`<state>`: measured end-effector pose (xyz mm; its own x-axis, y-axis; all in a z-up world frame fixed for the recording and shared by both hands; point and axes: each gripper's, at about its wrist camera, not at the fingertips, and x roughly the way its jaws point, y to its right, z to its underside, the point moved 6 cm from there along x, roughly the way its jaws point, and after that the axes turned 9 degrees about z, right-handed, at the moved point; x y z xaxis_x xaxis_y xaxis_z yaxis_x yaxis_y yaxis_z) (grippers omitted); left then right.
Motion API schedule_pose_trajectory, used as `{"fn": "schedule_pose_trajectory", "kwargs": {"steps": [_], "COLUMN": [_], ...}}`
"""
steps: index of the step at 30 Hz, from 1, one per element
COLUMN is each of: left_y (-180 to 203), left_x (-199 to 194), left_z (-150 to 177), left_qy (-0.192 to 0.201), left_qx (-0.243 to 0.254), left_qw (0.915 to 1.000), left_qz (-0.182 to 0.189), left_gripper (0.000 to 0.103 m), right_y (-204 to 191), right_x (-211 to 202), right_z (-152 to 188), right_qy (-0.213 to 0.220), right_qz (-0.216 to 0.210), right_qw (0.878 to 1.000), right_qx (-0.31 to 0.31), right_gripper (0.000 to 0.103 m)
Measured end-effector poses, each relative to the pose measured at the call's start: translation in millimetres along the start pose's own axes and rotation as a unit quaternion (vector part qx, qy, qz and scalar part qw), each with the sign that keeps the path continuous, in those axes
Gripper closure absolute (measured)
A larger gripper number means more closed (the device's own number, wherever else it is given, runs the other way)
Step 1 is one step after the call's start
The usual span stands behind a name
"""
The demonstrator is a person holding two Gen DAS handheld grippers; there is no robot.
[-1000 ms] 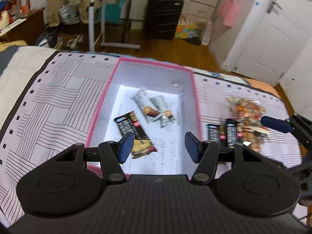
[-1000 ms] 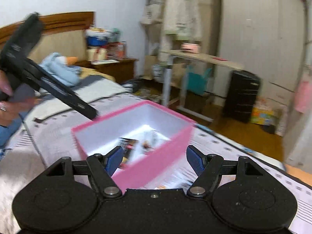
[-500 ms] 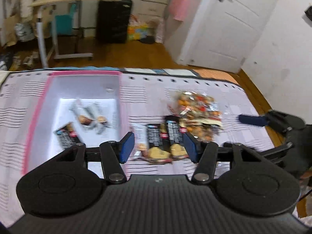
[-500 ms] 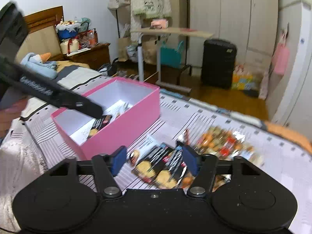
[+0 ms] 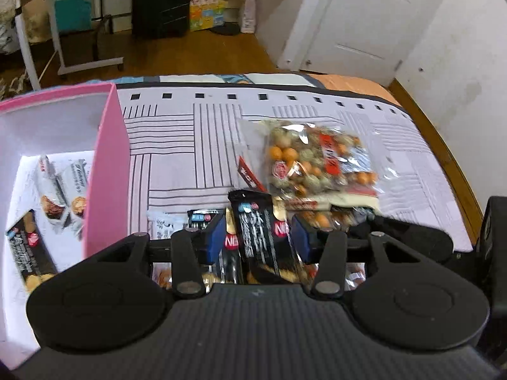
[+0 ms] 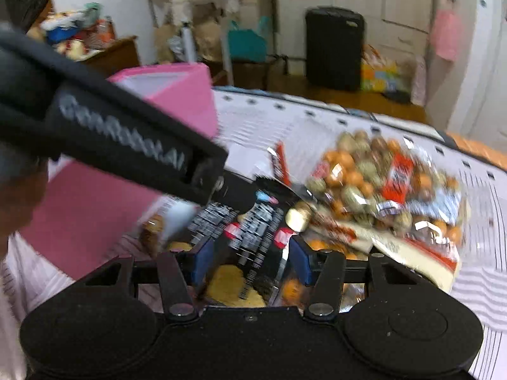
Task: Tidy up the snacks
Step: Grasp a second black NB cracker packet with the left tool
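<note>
Beside the pink box [image 5: 107, 171], black snack bars [image 5: 256, 231] lie on the striped bedcover, with a clear bag of mixed nuts [image 5: 317, 158] just beyond them. My left gripper [image 5: 258, 237] hangs low over the bars, its jaws closing around one black bar; the blue pads stand apart from the wrapper. My right gripper [image 6: 247, 259] comes down on the same pile of black bars [image 6: 253, 231], its jaws closing too and no pad pressing on a wrapper. The left gripper's black body [image 6: 126, 145] crosses the right wrist view, which is blurred. Inside the box lie white-wrapped bars [image 5: 60, 183] and a black bar [image 5: 25, 247].
The bed's far edge and right-hand edge drop to a wooden floor [image 5: 196, 47]. Beyond stand a rolling table [image 5: 57, 31], a black suitcase [image 5: 161, 0] and a white door [image 5: 358, 19]. A hand [image 6: 16, 202] holds the left gripper at the left edge of the right wrist view.
Both grippers swung from over the pink box to the snack pile on the bedcover and sank toward it. Both pairs of jaws have narrowed, now with black bars between them.
</note>
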<state>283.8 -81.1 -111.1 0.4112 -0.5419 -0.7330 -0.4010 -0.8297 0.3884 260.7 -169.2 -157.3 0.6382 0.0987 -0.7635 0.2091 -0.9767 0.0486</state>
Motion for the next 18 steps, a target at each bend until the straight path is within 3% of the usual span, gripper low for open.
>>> {"fn": "schedule_pose_trajectory", "kwargs": {"steps": [4,8,10,12,15,18], "left_y": [-17,-26,-27,-27,-26,-30], "left_x": [31,50,56,59,57,54], "left_z": [16,33,38,42,48,62], "left_qy": [-0.030,-0.036,-0.044,-0.043,-0.052,-0.069], "left_qx": [-0.055,-0.062,-0.080,-0.092,-0.091,-0.120], "left_qw": [0.9979,0.9971,0.9946,0.9924,0.9914,0.9865], "left_qz": [0.019,0.023,0.049,0.069,0.080,0.087], "left_gripper": [0.061,0.061,0.065,0.065,0.068,0.069], "right_y": [-2,-9,-11,-13,-21,-24], "right_x": [3,3,2,-2,-7,-8], "right_z": [7,12,13,19,29,42], "right_qy": [-0.005,0.004,0.005,0.008,0.017,0.006], "right_qz": [-0.008,0.000,0.008,0.006,0.000,-0.008], "right_qw": [1.000,1.000,1.000,1.000,1.000,1.000], "right_qx": [0.026,0.013,0.012,0.028,0.025,0.030], "right_gripper": [0.047,0.046,0.045,0.041,0.040,0.040]}}
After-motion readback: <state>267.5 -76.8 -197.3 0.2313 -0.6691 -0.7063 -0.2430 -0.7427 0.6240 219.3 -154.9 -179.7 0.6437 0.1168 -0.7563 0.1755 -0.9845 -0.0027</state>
